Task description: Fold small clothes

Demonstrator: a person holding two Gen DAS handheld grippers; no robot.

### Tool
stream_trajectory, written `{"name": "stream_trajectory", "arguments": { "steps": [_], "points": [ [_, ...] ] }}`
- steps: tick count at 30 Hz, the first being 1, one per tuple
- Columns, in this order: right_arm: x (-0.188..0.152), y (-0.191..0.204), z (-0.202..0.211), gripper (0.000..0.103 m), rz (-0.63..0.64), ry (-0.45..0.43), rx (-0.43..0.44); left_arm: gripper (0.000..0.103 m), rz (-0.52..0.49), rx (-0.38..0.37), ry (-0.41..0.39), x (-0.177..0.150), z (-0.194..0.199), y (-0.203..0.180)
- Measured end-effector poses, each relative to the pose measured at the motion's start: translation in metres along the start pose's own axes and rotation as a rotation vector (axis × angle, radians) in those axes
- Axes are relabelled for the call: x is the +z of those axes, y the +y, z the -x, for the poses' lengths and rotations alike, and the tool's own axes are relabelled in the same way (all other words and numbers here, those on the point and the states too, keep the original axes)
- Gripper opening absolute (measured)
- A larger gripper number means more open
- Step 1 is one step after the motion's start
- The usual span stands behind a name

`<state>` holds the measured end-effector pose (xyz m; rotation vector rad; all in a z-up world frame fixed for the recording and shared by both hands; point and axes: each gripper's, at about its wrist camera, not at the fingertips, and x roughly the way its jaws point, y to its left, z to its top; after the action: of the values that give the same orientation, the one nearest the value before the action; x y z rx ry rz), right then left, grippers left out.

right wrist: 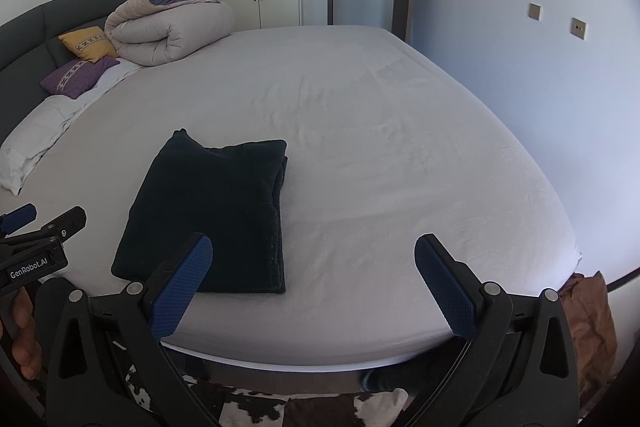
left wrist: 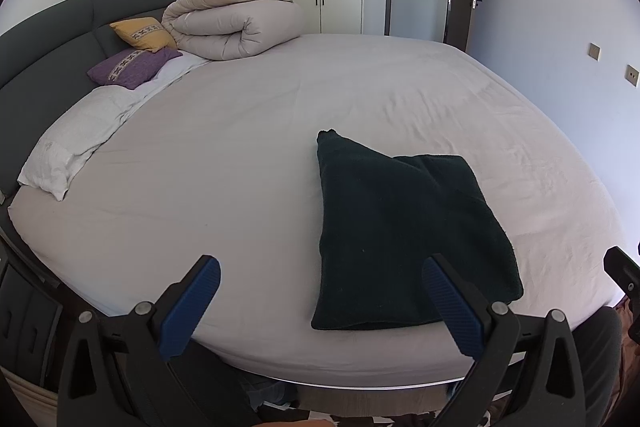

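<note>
**Folded garment on the bed, both grippers empty**

The dark garment [left wrist: 404,239] lies folded near the bed's [left wrist: 260,131] front edge. The left gripper [left wrist: 320,301] and right gripper [right wrist: 313,281] hover above that edge, fingers spread wide, gripping nothing.

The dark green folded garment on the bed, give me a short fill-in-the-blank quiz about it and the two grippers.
1. The dark green folded garment lies on the ____ bedsheet.
2. Both the left gripper and right gripper are ____.
3. The yellow cushion sits behind the ____ cushion.

Missing words: white; open; purple
</note>
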<state>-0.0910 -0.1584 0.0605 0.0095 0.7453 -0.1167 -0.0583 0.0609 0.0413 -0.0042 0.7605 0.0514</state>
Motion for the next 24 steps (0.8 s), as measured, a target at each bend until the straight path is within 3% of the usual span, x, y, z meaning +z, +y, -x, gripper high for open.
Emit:
{"name": "stream_trajectory", "arguments": {
  "steps": [4,24],
  "points": [
    [-0.002,-0.002,-0.010,0.103,-0.001,0.029,-0.035,0.103,0.003,-0.001,-0.001,0.000,0.000,0.000],
    [-0.004,0.002,-0.018,0.103,-0.012,0.054,-0.048,0.103,-0.001,-0.001,0.003,-0.004,-0.002,0.002]
  ]
}}
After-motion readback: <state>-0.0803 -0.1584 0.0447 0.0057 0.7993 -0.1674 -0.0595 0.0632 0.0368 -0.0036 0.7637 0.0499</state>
